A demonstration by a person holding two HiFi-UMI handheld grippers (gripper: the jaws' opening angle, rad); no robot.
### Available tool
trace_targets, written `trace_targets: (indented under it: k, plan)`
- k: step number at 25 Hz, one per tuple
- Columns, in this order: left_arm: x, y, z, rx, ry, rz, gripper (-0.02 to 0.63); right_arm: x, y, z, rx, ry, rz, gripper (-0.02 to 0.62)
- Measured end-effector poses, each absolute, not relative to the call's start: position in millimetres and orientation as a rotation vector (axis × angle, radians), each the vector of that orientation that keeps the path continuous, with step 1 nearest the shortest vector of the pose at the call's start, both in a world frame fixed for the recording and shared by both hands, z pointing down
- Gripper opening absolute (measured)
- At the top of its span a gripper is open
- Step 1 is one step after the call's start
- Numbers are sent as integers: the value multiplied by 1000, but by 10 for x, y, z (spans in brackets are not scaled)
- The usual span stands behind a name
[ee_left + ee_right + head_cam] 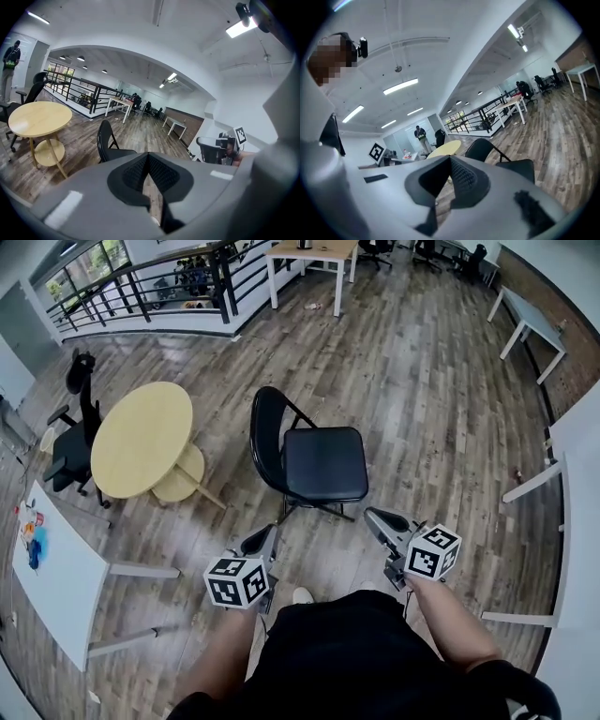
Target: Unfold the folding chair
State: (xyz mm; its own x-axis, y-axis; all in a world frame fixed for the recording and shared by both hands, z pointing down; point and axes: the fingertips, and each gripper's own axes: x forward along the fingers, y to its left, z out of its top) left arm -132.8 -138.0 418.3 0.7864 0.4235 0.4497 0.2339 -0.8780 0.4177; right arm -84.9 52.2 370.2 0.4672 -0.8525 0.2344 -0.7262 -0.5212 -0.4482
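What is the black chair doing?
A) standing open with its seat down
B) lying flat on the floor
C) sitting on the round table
A: the black chair stands open on the floor, seat level, beside the round table.

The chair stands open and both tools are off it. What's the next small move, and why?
Probably just lower the left tool and right tool and stop. Both are shut, empty and clear of the folding chair, which stands with its seat down and backrest up, apparently fully unfolded, so nothing seems left to do.
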Motion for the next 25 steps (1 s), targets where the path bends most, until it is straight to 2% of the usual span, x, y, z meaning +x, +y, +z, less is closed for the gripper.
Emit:
trace_targets:
  k: [10, 25]
  plan:
    - [-1264, -899, 4123, 2632, 448, 765, 8, -969, 940, 3806, -2448, 1339, -711, 5]
    - [-1300, -241, 4339, 2641, 556, 922, 8, -1167, 1453, 4275, -2425, 1235, -846, 5]
